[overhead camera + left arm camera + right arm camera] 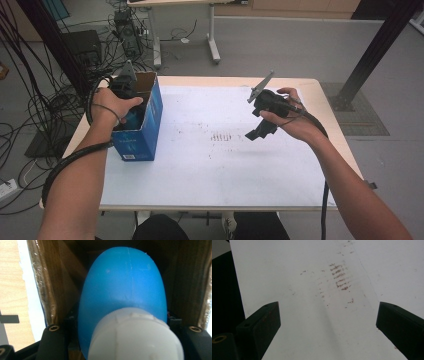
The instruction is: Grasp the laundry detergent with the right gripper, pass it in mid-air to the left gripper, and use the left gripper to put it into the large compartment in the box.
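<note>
Bottle (122,302) in L gripper (122,335) – inside box (142,125)

Even, soft indoor light falls from overhead. The white tabletop (215,165) is bright with only faint shadows. In the left gripper view, a blue bottle (125,285) and its white cap (135,337) are close and blurry, inside a dim box (62,277). The right gripper view is slightly soft.
</note>
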Tool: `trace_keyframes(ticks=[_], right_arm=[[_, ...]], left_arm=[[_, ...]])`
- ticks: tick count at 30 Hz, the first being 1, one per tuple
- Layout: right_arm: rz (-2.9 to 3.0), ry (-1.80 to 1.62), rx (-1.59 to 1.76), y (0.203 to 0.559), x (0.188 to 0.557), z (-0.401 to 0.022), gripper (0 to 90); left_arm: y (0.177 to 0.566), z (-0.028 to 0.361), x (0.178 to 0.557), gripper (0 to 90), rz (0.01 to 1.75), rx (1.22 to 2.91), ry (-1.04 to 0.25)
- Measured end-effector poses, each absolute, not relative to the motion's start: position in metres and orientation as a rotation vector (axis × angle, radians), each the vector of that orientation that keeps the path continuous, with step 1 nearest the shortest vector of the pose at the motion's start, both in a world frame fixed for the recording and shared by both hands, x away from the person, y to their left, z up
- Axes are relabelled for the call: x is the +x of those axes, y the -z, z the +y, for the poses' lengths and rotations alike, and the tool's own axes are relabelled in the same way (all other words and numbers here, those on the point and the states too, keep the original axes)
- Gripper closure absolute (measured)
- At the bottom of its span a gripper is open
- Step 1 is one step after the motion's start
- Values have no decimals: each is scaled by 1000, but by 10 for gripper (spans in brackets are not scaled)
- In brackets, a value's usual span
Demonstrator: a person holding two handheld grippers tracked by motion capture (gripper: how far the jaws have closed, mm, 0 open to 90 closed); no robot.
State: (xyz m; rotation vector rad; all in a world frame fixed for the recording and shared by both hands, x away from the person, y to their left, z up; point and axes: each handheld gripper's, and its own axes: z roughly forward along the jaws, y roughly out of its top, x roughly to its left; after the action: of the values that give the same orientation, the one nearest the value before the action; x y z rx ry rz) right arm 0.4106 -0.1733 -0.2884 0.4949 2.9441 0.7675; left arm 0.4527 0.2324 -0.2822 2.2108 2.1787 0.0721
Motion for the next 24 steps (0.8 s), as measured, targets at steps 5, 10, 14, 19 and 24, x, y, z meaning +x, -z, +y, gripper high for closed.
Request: trace_keyframes(ticks=[5, 10, 14, 19, 24], right_arm=[[2947, -760, 486, 288, 411, -172, 57], [2943, -759, 486, 288, 411, -173, 57], [2939, -760, 488, 287, 412, -174, 57], [2940, -759, 486, 288, 412, -175, 57], [2940, -753, 488, 288, 413, -176, 57]], left_arm=[[283, 233, 450, 373, 2179, 2200, -75], [283, 234, 450, 372, 2178, 2193, -79], [283, 234, 450, 372, 2179, 2194, -76], [284, 235, 451, 372, 2180, 2189, -70], [284, 236, 451, 371, 2178, 2188, -68]])
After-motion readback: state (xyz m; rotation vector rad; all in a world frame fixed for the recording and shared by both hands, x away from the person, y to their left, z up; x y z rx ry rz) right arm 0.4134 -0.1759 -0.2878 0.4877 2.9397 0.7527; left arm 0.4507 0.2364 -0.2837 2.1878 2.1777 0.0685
